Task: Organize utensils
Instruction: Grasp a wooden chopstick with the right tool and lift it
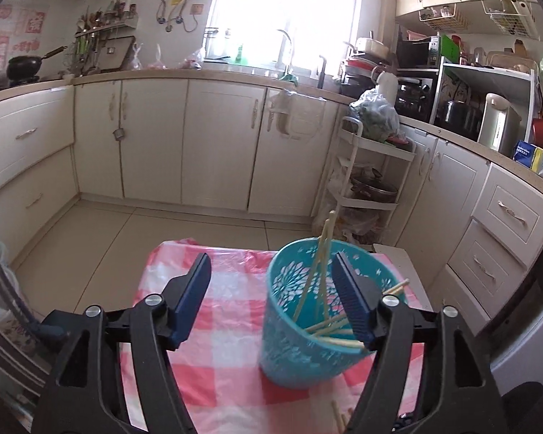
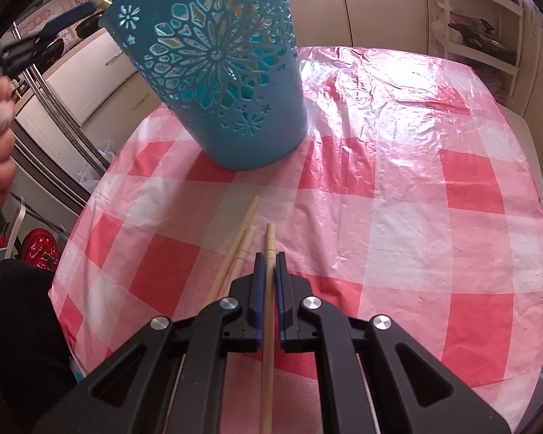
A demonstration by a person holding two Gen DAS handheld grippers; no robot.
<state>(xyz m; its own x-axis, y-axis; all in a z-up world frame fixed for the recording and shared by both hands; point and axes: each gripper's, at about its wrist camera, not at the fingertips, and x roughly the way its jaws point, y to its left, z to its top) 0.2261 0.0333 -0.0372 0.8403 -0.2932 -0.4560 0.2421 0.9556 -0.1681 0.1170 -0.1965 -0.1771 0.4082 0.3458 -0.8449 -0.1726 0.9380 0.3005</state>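
With one chopstick (image 2: 270,253) pinched in the right gripper (image 2: 270,258) and the left gripper (image 1: 271,275) spread wide and empty, the perforated teal basket (image 2: 213,72) ahead could be tipped if struck.

The teal perforated plastic basket (image 2: 213,72) looks smooth; the pale wooden chopsticks (image 2: 269,289) matt; the pink-checked plastic tablecloth (image 2: 398,181) glossy and crinkled.

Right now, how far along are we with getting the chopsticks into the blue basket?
Partly done. Several chopsticks already stand or lie inside the blue basket, and the left gripper is open and empty above it. The right gripper is shut on one chopstick. Two more chopsticks lie on the checked tablecloth.
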